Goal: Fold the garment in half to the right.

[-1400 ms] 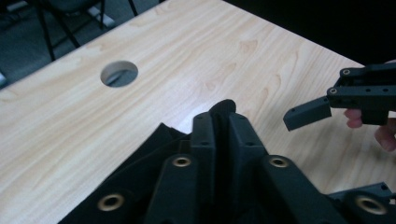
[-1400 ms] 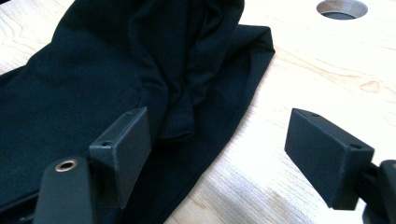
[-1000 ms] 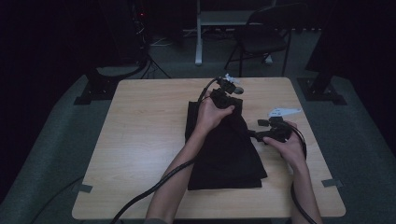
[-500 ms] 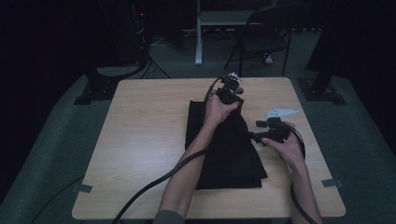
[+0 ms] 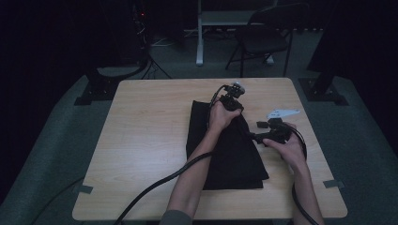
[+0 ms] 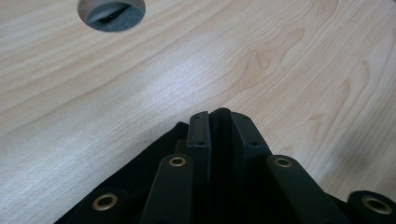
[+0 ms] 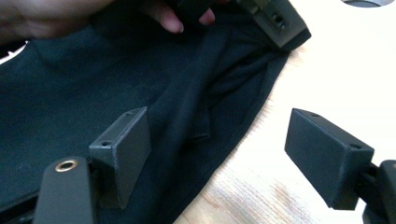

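Pinching the far edge of the black cloth [image 6: 140, 186], the left gripper [image 6: 219, 126] has its fingers [image 6: 198, 135] nearly pressed together w/ a fold of fabric between them; they've just been easing apart a little, cloth still caught there. Left gripper view: finger tips sit at the cloth's corner, bare wood of the tabletop [image 6: 280, 70] beyond, and a round cable hole [image 6: 111, 11] at far left. High view: left gripper [image 5: 231, 99] is at the far end of the cloth [image 5: 234, 154], left hand [image 5: 220, 115] wrapped round it, cable trailing back to the near edge.

Right gripper [image 7: 217, 149]: fingers [image 7: 123, 149] spread wide, nothing clamped. One finger lies over the cloth [image 7: 70, 93], the other over bare wood just beside the cloth's hem. High view: right gripper [image 5: 263, 136] at the cloth's right edge, about mid-length, right hand [image 5: 288, 147] behind it.

Cloth lies folded in a long dark strip, running near to far, right of centre on the tabletop [image 5: 150, 140]. A folding chair [image 5: 263, 37] stands on the floor beyond the far edge.
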Demonstrator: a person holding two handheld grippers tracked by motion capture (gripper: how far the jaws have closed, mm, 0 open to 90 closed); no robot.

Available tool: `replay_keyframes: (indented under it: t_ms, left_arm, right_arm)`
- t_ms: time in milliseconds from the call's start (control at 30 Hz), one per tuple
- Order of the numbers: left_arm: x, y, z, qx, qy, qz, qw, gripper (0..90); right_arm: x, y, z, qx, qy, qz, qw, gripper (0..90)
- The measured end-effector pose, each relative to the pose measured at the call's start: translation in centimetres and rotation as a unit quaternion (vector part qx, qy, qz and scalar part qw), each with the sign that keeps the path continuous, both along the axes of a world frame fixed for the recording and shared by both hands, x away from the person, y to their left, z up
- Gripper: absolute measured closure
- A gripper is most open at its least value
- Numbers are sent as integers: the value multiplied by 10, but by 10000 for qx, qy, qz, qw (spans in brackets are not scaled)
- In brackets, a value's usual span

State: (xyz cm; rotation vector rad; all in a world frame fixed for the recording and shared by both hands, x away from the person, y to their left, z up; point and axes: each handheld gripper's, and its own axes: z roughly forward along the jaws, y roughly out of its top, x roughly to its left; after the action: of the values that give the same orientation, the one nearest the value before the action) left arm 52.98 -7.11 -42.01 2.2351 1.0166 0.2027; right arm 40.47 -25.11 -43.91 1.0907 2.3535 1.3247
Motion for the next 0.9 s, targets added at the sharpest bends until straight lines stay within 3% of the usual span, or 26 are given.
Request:
replay_keyframes:
  t_ms: [200,400,700,900]
  left_arm:
    - [-2,-1,0,-41,-20,-55,10000,748]
    - [-9,4,9,-365,-191,-185,9990,640]
    - [-24,30,38,-848,-522,-275,9946,466]
    - [-37,56,58,-948,-722,-264,9925,404]
  right_arm:
    - [0,2,0,-29,3,21,10000,217]
    - [0,0,1,-11,-23,-1,10000,216]
    - [-1,2,2,-36,-61,8,10000,216]
    - [-1,3,1,-80,-46,17,10000,216]
